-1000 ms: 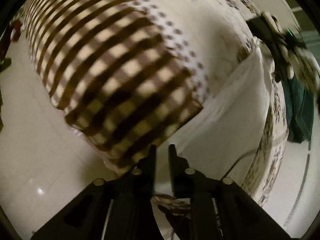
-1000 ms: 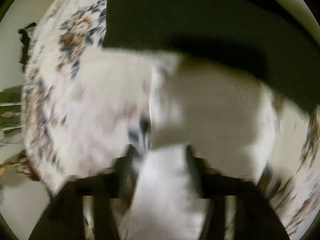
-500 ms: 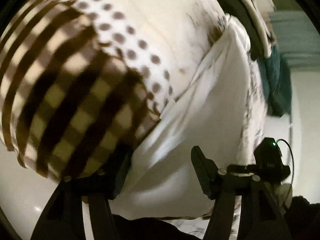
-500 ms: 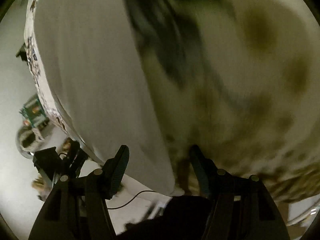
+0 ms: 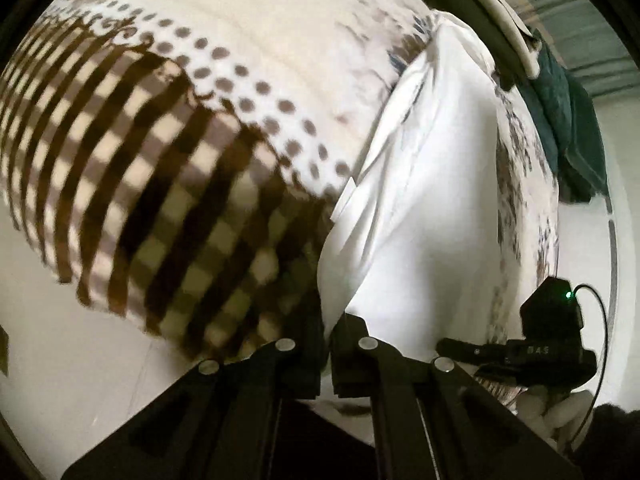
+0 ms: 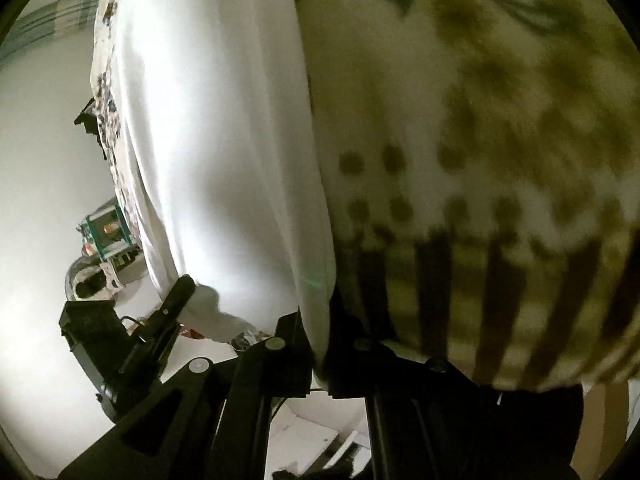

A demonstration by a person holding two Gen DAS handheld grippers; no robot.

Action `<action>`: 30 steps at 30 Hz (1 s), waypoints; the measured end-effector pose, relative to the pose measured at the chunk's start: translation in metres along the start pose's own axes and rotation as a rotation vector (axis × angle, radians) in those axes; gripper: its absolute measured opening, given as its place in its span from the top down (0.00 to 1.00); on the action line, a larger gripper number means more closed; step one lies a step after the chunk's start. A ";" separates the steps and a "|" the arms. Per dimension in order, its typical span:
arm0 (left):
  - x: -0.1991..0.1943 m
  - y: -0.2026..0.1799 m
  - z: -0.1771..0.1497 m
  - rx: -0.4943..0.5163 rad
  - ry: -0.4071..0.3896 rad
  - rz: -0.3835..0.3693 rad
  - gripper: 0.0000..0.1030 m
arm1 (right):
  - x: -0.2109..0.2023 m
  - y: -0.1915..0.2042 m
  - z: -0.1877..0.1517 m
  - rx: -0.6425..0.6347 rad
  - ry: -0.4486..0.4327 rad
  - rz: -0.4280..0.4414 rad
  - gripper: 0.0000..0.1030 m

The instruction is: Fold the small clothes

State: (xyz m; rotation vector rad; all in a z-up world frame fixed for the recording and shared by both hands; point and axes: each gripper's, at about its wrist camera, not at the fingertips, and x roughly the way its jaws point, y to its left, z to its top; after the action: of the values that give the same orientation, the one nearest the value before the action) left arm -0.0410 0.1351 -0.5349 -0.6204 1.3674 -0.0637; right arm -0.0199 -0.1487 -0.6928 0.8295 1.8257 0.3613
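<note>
A white garment (image 5: pixel 432 216) lies stretched along the near edge of the bed. My left gripper (image 5: pixel 328 344) is shut on its near left corner, next to the brown checked blanket (image 5: pixel 168 200). In the right wrist view the same white garment (image 6: pixel 224 152) fills the left middle, and my right gripper (image 6: pixel 318 354) is shut on its edge where it meets the blanket (image 6: pixel 500 208). The right gripper's body (image 5: pixel 556 340) shows at the lower right of the left wrist view, and the left gripper's body (image 6: pixel 132 344) shows at the lower left of the right wrist view.
The bed has a floral sheet (image 5: pixel 320 12). Dark clothes (image 5: pixel 468 8) and a teal cloth (image 5: pixel 572 120) lie at its far end. The pale floor (image 5: pixel 72 344) lies beside the bed, and small clutter (image 6: pixel 108 240) stands on it.
Both grippers were open half a second ago and have now shut on the white garment's near edge. One second ago the right gripper held white cloth and the left was shut and empty.
</note>
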 end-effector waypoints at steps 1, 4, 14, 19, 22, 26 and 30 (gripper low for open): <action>-0.001 -0.001 -0.005 0.009 0.013 0.006 0.99 | -0.002 -0.002 -0.009 -0.009 0.007 -0.011 0.96; 0.000 0.001 -0.019 0.007 0.042 0.020 0.99 | -0.003 -0.010 -0.029 -0.014 0.035 -0.023 0.96; -0.050 0.009 0.004 -0.121 0.028 0.091 0.59 | -0.087 -0.021 -0.024 -0.012 -0.050 -0.035 0.35; -0.063 -0.030 0.089 -0.076 -0.131 -0.010 0.40 | -0.167 -0.004 0.041 -0.021 -0.239 -0.026 0.35; -0.036 -0.062 0.157 -0.009 -0.166 -0.084 0.40 | -0.210 0.026 0.108 -0.057 -0.422 0.010 0.45; 0.023 -0.114 0.243 0.106 -0.165 -0.124 0.40 | -0.220 0.082 0.212 -0.168 -0.486 0.007 0.74; 0.074 -0.158 0.311 0.237 -0.136 -0.121 0.40 | -0.193 0.149 0.298 -0.299 -0.488 -0.133 0.74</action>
State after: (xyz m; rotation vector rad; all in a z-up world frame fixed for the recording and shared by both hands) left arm 0.3116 0.0898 -0.5086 -0.4985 1.1694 -0.2726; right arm 0.3459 -0.2147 -0.5903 0.5265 1.3229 0.3043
